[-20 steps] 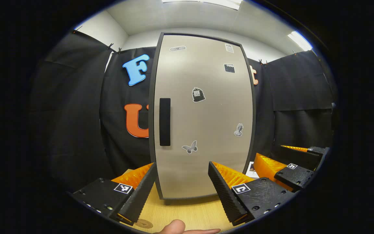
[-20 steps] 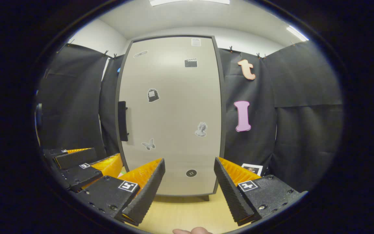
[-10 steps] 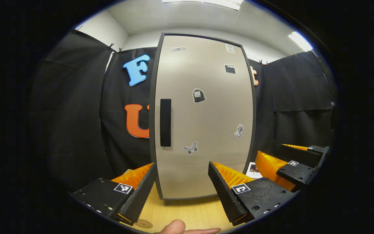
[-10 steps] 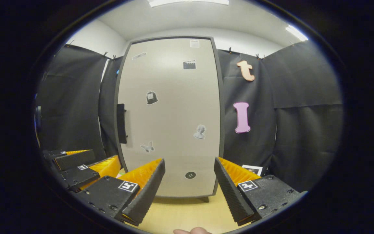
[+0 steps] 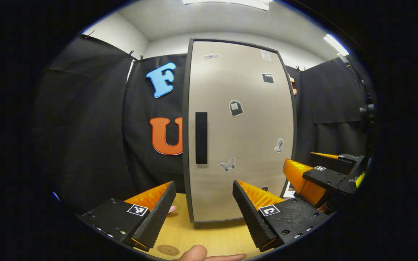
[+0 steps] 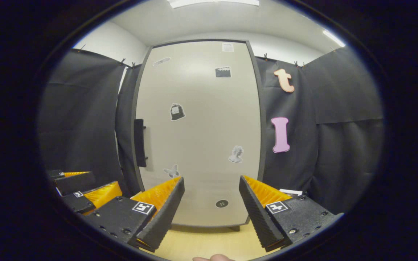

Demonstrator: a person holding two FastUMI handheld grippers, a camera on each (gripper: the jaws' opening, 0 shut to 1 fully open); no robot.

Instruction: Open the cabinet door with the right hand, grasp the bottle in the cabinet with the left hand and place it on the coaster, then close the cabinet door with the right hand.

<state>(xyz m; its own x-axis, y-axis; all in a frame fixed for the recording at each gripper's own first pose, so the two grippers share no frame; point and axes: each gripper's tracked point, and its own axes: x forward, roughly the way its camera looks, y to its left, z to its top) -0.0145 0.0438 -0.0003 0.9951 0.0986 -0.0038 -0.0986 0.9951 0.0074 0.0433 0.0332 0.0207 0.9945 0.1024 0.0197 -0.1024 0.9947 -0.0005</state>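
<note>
In front of the shut cabinet door (image 6: 198, 134), both open tongs (image 6: 210, 203) (image 5: 203, 206) wait; right could slip off that slim handle (image 6: 139, 143).

Right gripper (image 6: 210, 203): its two ribbed fingers spread wide at the bottom of the right gripper view, nothing between them, not touching the door.
Cabinet: tall beige cabinet door with a dark frame (image 6: 198, 134) straight ahead of the claw, closed, standing on the table.
Handle: black vertical bar handle (image 6: 139, 143) on the door's left edge, up and left of the claw, well apart from it.
Stickers: small grey stickers (image 6: 177, 112) scattered over the door; a round dark one (image 6: 222, 203) low, between the fingers.
Table: light wooden tabletop (image 6: 201, 244) beneath the claw.
Left gripper (image 6: 82, 186): low at far left, beside the right gripper, fingers apart.
</note>
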